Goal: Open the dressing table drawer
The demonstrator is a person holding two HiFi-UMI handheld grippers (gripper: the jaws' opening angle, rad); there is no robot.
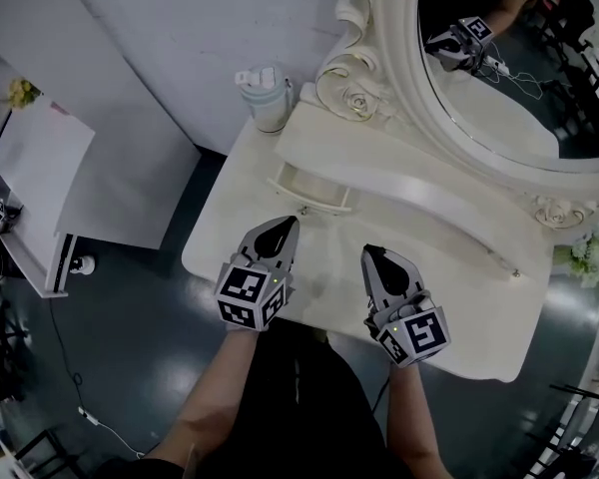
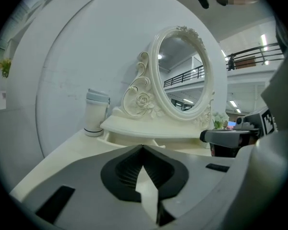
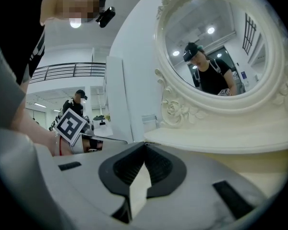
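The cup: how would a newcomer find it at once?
Start at the oval mirror on the dressing table. Left of its carved frame, at the table's back corner, stands the cup. It alone is plain, smooth and lidded.

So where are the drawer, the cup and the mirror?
drawer (image 1: 309, 196): head view, on its front edge.
cup (image 1: 271, 110): head view, on its side wall.
mirror (image 1: 409, 78): head view, on the left side of its carved frame.

Setting: we list a large indoor hall fitted out as a studio or lab, not a home. Evidence we record:
- freestanding white partition panels (image 1: 120, 158)
- glossy dark floor (image 1: 130, 347)
- trailing cable (image 1: 77, 387)
- mezzanine railing (image 2: 249, 55)
- ceiling strip lights (image 2: 264, 40)
- ornate dressing table (image 1: 459, 307) set against a panel
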